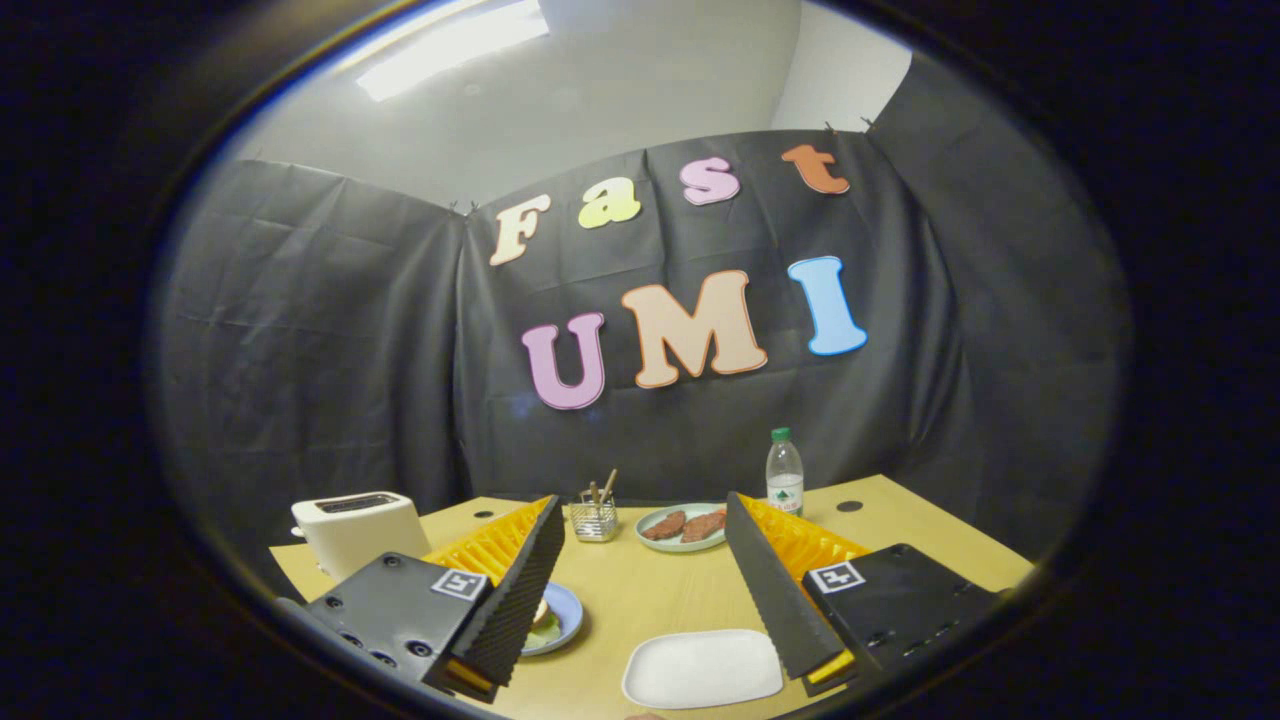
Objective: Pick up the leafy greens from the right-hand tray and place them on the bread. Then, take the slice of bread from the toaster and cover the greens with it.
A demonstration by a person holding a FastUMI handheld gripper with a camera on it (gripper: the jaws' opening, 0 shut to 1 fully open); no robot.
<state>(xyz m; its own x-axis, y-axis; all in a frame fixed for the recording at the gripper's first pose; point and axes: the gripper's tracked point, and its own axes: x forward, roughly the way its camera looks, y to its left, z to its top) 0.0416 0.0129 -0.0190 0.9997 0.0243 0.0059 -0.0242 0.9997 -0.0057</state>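
The gripper (645,585) hangs above the table (640,600) with its fingers spread wide and nothing between them. Just under the gap, close to the right finger, lies a white rectangular tray (702,668); from this angle its surface looks bare, so the leafy greens may already be off it. Half hidden behind the left finger sits a blue plate (562,622) with something pale and a touch of green on it, probably the bread with the greens, though the finger covers most of it and I cannot be sure. The white toaster (358,530) stands beyond the left finger; its slot is dark and no slice can be made out in it.

Beyond the fingers, near the wall, are a green plate (680,528) carrying two brown patties (685,525), a small wire basket (595,520) of sticks, and a water bottle (784,473).

The main risk, as I judge it, is the reach to the toaster: swinging left while low could clip the blue plate and shift what lies on it. An approach tilted off the slot could knock the toaster's body or pinch only the crust, letting the slice drop. A careless swing could also tip the basket.
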